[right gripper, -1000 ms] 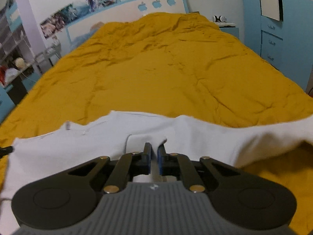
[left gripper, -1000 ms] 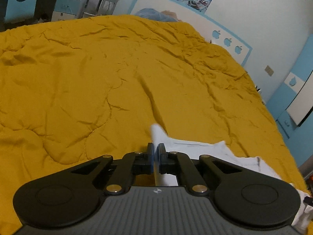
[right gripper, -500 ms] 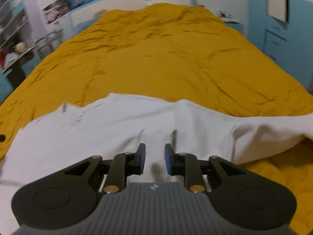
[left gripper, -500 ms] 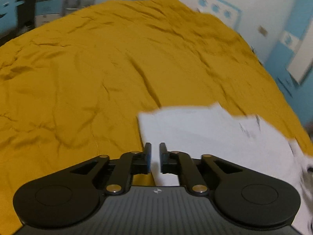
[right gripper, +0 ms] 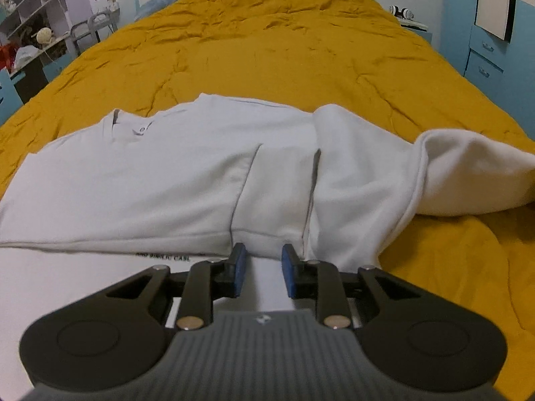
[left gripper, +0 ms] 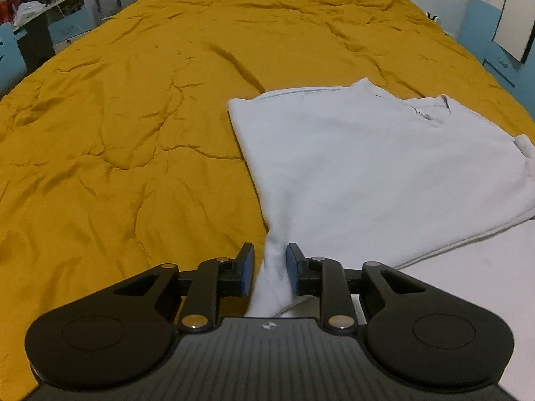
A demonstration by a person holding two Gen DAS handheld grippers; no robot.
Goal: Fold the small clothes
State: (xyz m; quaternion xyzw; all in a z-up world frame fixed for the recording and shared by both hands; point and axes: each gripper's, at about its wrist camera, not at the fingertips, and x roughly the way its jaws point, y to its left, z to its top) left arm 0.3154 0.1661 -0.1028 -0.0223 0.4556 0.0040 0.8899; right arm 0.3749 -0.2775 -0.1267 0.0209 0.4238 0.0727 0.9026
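Left gripper point(left gripper: 269, 272): blue-padded jaws opening. A ridge of the white cotton T-shirt point(left gripper: 384, 167) runs up between the pads, but there is a gap on each side of it, so nothing is clamped. A second ago these jaws were pinched shut on a raised peak of that cloth; half a second ago they had only cracked apart.

Right gripper point(right gripper: 262, 269): jaws parted to a modest gap, with flat white cloth lying below and between the pads and nothing gripped. A second ago they were closed on a fold at the shirt's edge; half a second ago they had already let go, and the gap looks the same now.

The shirt now lies folded on the mustard-yellow quilted bedspread point(left gripper: 117, 133). In the left view it fills the centre right of the frame, collar at upper right, folded hem running diagonally toward lower right. In the right view the shirt point(right gripper: 150, 180) spans the middle of the frame, collar at upper left, a bunched sleeve at the right edge. Black printed lettering point(right gripper: 164, 256) shows just under the folded hem, left of the pads.

Since the earlier frames the lifted cloth has dropped flat, and more of the shirt is visible in the left view.
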